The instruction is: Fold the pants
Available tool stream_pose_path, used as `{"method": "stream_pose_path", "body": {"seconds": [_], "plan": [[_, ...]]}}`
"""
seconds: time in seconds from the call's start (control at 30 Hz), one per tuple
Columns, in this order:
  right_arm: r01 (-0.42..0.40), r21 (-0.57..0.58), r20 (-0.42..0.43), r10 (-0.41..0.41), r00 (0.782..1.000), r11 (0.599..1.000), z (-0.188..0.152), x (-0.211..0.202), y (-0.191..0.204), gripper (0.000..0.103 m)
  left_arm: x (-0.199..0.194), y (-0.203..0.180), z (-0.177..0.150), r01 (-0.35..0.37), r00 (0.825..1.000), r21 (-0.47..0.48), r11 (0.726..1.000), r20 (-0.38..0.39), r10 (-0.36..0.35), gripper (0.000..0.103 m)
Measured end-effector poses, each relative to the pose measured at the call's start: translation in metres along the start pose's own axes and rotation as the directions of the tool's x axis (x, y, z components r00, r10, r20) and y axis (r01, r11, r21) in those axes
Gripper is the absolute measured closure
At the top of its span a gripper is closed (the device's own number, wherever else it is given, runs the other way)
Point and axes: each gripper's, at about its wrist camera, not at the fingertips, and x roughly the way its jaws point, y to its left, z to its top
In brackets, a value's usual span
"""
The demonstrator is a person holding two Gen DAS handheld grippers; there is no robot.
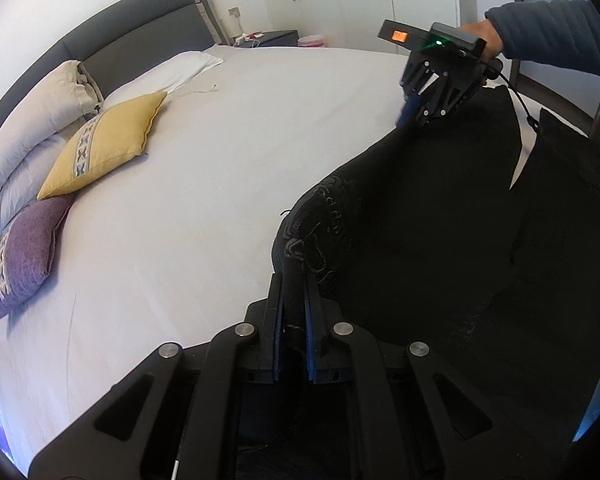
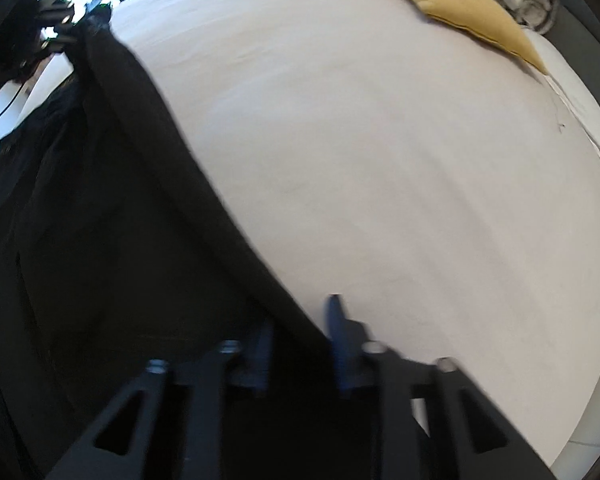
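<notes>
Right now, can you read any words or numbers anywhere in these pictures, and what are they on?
No text can be read here.
Orange display on the right hand-held gripper: glowing, too small to read.
Pale stitched pattern on the black pants near the left hand-held gripper: curly marks, not readable as letters.
Patterned band on the yellow cushion: crosses only, no words.
The right wrist view is blurred; nothing legible.

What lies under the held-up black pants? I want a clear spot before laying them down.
Beside the pants, the bed sheet looks bare, with pillows near the headboard. Directly beneath them, the hanging cloth covers everything.
</notes>
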Motion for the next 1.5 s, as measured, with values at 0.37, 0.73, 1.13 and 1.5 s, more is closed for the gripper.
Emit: {"method": "stream_pose_path", "body": {"seconds": [0.37, 0.73, 1.13, 1.5], "plan": [[0.188, -0.077, 0.088, -0.181, 0.979, 0.979, -0.012, -0.069, 0.045, 0.099, -0.051, -0.031, -0.015, -0.04, 0.998, -0.032, 0.999, 0.053, 0.041, 0.096], [0.364, -0.149, 0.151, -0.343, 0.927, 0.919, -0.054, -0.121, 0.187, 0.1, -0.133, -0.133, -0.072, -0.066, 0.993, -0.011, 0.998, 0.099, 0.067, 0.096], [0.324, -0.085, 0.088, -0.317, 0.944, 0.942, -0.106, -0.064, 0.309, 0.1, -0.134, -0.215, -0.166, -0.079, 0.996, -0.185, 0.98, 0.021, 0.084, 0.096], [0.378, -0.047, 0.099, -0.372, 0.923, 0.925, -0.108, -0.085, 0.335, 0.099, -0.146, -0.238, -0.188, -0.092, 0.994, -0.189, 0.978, 0.044, 0.102, 0.096]]}}
